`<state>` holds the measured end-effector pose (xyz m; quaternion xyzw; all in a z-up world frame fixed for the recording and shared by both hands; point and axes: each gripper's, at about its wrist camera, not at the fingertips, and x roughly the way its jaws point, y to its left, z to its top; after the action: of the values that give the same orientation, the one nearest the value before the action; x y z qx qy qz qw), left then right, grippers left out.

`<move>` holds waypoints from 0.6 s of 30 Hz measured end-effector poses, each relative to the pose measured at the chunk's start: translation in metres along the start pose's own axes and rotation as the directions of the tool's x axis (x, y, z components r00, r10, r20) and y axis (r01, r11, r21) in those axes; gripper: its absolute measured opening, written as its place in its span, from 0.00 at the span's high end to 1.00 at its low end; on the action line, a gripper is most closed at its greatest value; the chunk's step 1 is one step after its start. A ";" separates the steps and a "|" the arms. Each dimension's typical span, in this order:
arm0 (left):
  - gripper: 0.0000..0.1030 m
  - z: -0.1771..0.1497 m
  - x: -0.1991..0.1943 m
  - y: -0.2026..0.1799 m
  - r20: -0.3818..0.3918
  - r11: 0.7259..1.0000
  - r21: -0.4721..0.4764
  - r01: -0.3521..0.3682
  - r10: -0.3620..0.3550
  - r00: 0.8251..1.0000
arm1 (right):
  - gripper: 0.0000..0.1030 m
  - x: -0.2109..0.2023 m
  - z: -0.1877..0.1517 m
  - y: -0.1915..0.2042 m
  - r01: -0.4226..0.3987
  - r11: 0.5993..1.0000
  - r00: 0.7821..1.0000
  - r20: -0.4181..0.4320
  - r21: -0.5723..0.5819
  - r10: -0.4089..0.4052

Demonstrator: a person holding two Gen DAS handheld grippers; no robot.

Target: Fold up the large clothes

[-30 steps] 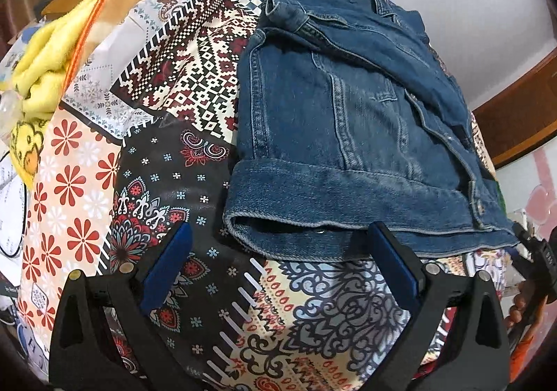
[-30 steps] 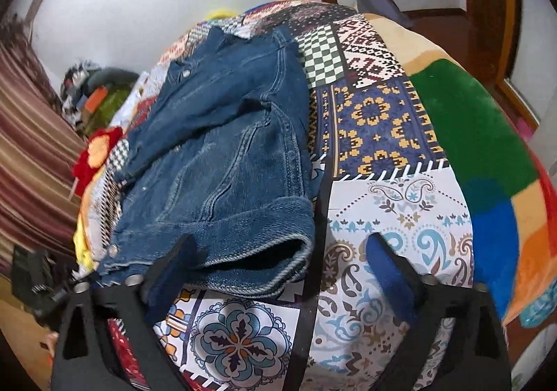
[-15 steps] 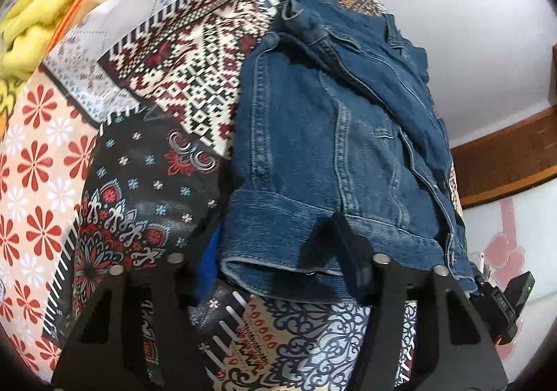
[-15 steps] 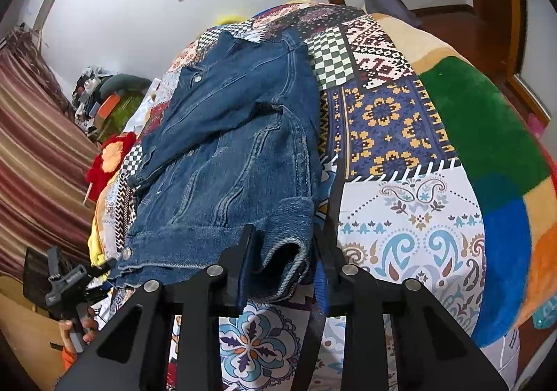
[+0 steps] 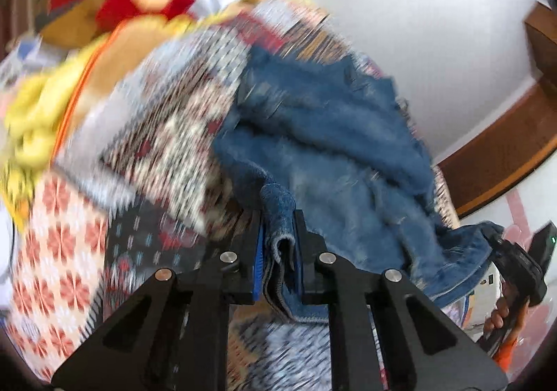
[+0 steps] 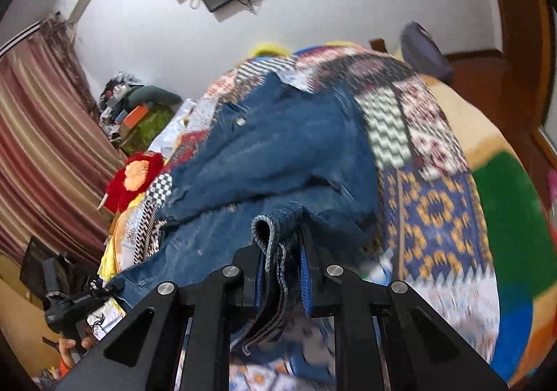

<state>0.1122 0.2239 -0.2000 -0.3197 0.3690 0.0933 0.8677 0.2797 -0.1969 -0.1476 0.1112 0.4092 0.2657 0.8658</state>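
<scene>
Claws, left (image 5: 277,253) and right (image 6: 281,262), formerly open, now pinch the denim jacket (image 5: 330,154) hem, lifted.

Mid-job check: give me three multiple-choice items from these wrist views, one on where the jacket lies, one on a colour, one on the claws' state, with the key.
1. The denim jacket lies on:
A. a patchwork bedspread
B. a bare wooden floor
C. a glass desk

2. The plush toy beside the bed is mainly:
A. red
B. purple
C. black

3. The two claws are:
A. both wide open
B. both shut on denim
C. one open and empty

Key:
1 A, the patterned bedspread shows around the jacket.
2 A, red with an orange middle.
3 B, the left claw and right claw each pinch a hem fold.
</scene>
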 end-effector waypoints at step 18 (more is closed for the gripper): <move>0.88 0.156 0.031 -0.063 0.209 0.991 0.118 0.058 -0.082 0.974 | 0.88 0.031 0.125 -0.004 0.049 0.998 0.986 0.160 -0.031 -0.044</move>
<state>0.2499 0.2698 -0.1093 -0.2720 0.2669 0.0758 0.9214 0.3935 -0.1799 -0.0896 0.1073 0.3366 0.2427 0.9035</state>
